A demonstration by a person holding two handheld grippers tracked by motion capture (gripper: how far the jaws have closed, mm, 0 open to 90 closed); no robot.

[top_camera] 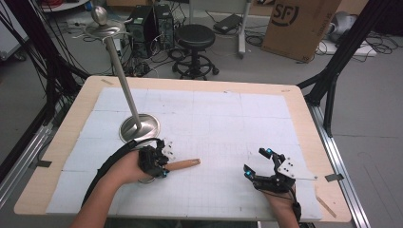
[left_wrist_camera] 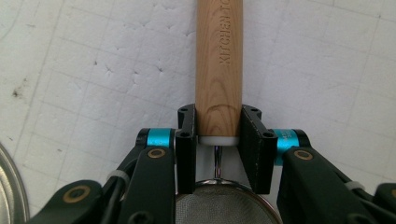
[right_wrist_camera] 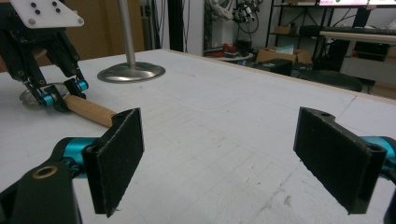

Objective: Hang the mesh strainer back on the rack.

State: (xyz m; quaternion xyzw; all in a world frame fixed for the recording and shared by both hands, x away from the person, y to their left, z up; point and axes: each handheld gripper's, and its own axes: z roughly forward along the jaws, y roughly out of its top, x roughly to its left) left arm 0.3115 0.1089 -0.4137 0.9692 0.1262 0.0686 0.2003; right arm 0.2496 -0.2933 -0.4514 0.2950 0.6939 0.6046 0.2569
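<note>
A small mesh strainer (left_wrist_camera: 219,205) with a wooden handle (left_wrist_camera: 218,60) lies on the white gridded table mat (top_camera: 214,118). My left gripper (top_camera: 159,164) is shut on the wooden handle (top_camera: 183,165) close to where it meets the sieve bowl, and the handle points right. The left gripper view has both pads (left_wrist_camera: 186,135) pressed on the handle's sides. My right gripper (top_camera: 256,163) is open and holds nothing, low over the mat at the front right. The right gripper view looks between the open right gripper (right_wrist_camera: 229,154) toward the left gripper (right_wrist_camera: 51,95) and handle (right_wrist_camera: 91,111).
A metal stand with a round base (top_camera: 139,127), a slanting pole (top_camera: 121,71) and a ball top stands just behind my left hand. Beyond the table's far edge are a black stool (top_camera: 195,35), computer towers (top_camera: 149,23) and a cardboard box (top_camera: 299,23).
</note>
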